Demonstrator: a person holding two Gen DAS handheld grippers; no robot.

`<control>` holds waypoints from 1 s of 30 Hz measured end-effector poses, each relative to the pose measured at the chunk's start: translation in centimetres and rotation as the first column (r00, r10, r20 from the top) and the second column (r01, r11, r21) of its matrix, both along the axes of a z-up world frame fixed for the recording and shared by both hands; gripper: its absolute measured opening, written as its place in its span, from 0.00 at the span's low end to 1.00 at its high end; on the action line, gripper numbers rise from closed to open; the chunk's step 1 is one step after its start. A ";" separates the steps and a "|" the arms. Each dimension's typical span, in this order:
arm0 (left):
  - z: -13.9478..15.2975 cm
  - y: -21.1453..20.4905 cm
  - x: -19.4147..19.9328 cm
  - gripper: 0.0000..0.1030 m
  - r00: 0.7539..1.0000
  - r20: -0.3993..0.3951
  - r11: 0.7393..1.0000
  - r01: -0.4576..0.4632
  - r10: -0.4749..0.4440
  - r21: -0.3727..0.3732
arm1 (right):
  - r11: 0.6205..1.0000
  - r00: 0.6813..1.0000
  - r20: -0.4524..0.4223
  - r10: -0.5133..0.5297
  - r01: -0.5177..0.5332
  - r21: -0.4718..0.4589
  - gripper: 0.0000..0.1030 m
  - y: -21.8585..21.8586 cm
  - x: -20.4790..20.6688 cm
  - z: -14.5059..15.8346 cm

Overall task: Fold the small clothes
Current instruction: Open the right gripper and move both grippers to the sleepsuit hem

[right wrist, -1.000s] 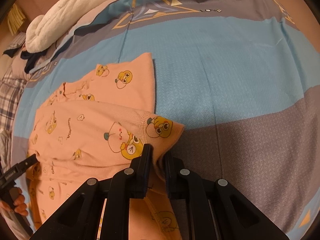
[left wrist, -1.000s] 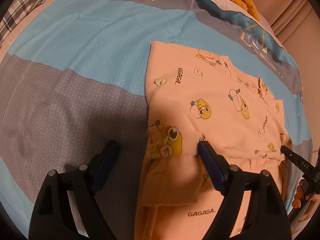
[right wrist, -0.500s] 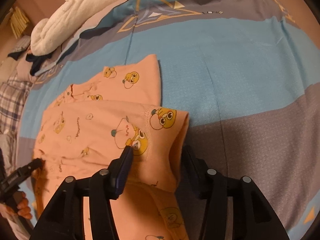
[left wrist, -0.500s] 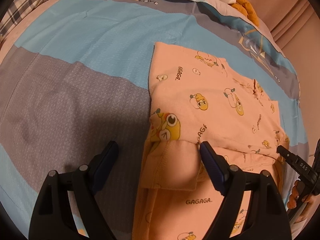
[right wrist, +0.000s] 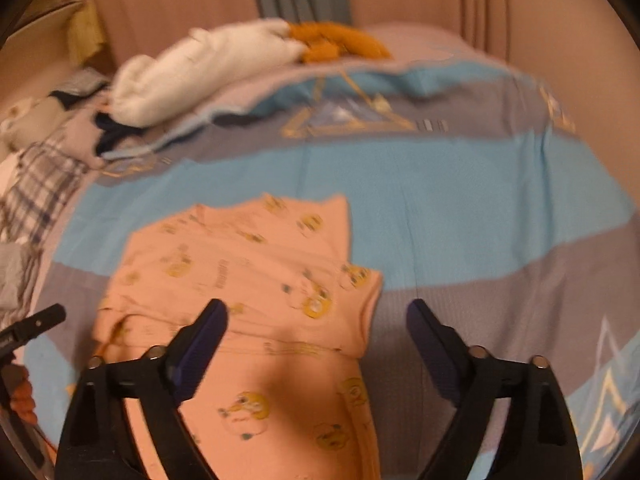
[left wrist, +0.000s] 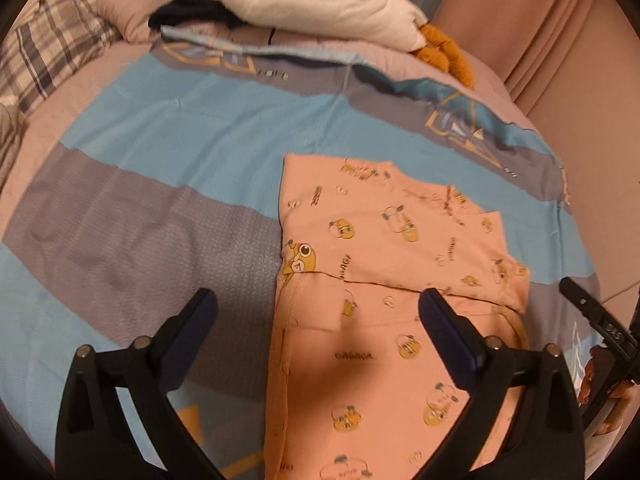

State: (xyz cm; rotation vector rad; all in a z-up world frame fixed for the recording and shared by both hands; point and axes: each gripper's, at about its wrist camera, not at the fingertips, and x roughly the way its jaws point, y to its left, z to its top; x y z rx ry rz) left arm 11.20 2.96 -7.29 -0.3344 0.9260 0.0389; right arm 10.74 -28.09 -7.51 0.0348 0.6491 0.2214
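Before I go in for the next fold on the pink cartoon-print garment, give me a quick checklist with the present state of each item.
1. Left gripper free of cloth: ok, jaws opening, nothing pinched between them.
2. Right gripper free of cloth: ok, jaws opening, the cloth lies below them.
3. Pink cartoon-print garment flat on the blue and grey striped bedspread: ok.
4. Folded-over flaps lying down: ok on the left edge; the corner at the right edge looks slightly lifted.
5. Garment's near end: cannot tell, it runs out of both views.
6. Bedspread beside the garment free of clutter: ok; the white fluffy bundle sits far back.
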 end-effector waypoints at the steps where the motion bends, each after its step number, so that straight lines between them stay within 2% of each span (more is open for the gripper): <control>1: 0.5 -0.1 -0.4 0.99 1.000 0.011 1.000 0.005 -0.005 -0.002 | 1.000 1.000 0.026 0.008 -0.008 -0.004 0.95 0.1 -0.7 0.4; 6: 1.9 -0.7 -2.8 0.99 0.997 0.049 0.999 0.052 -0.051 -0.016 | 0.998 0.985 0.159 0.063 -0.063 -0.004 0.96 1.0 -4.8 3.1; 9: 2.2 -0.9 -4.4 0.99 0.995 0.061 0.997 0.076 -0.075 -0.023 | 0.997 0.978 0.195 0.075 -0.080 0.018 0.96 1.0 -6.4 3.6; 13: 1.7 -1.5 -6.6 0.99 0.990 0.048 0.991 0.134 -0.132 -0.029 | 0.997 0.975 0.211 0.074 -0.075 -0.004 0.96 1.2 -8.7 3.1; 17: 0.2 -1.2 -8.3 0.99 0.985 0.011 0.983 0.170 -0.170 -0.073 | 0.997 0.980 0.188 0.067 -0.057 -0.058 0.96 1.1 -10.5 1.7; 20: -1.0 -0.5 -9.6 0.99 0.985 -0.017 0.982 0.167 -0.169 -0.090 | 0.995 0.989 0.128 0.074 -0.064 -0.076 0.96 0.7 -11.6 0.0; 26: -3.8 1.0 -11.4 0.97 0.984 -0.087 0.975 0.139 -0.156 -0.176 | 0.998 0.999 0.003 0.044 -0.044 -0.034 0.96 -0.9 -12.5 -3.4; 30: -5.3 0.7 -12.4 0.90 0.975 -0.121 0.962 0.154 -0.185 -0.226 | 1.000 0.998 -0.060 0.022 -0.022 0.004 0.96 -1.7 -13.1 -5.6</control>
